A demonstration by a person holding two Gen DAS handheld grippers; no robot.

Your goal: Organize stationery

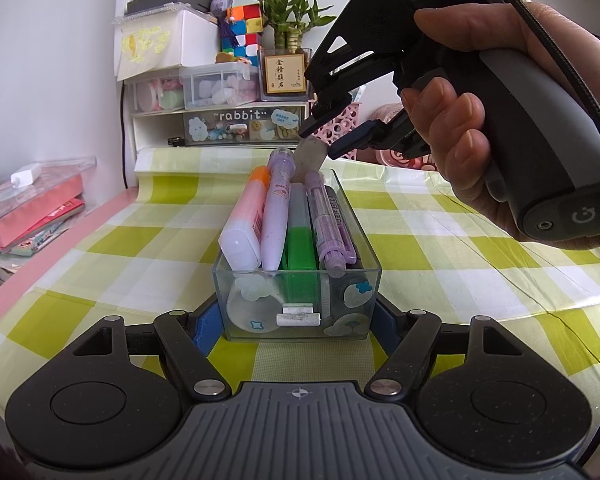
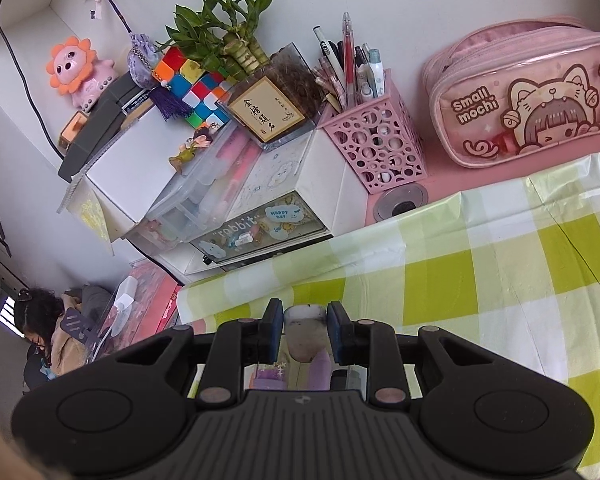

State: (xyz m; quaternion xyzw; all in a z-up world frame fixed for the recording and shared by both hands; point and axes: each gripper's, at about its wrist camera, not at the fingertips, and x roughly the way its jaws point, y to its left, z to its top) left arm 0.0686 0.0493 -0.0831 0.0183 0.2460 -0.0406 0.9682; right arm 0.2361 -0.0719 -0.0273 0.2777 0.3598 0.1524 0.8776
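Nearly done: box braced by left gripper, pens inside, right gripper pinching eraser above the far end

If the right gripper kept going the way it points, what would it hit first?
The right gripper, shut on a grey-white eraser, points down at the clear plastic box. Probably the eraser would meet the far ends of the purple pens first; depth is uncertain.

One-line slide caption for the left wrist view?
Left gripper braces the clear box of pens while the right gripper holds a greyish eraser above its far end.
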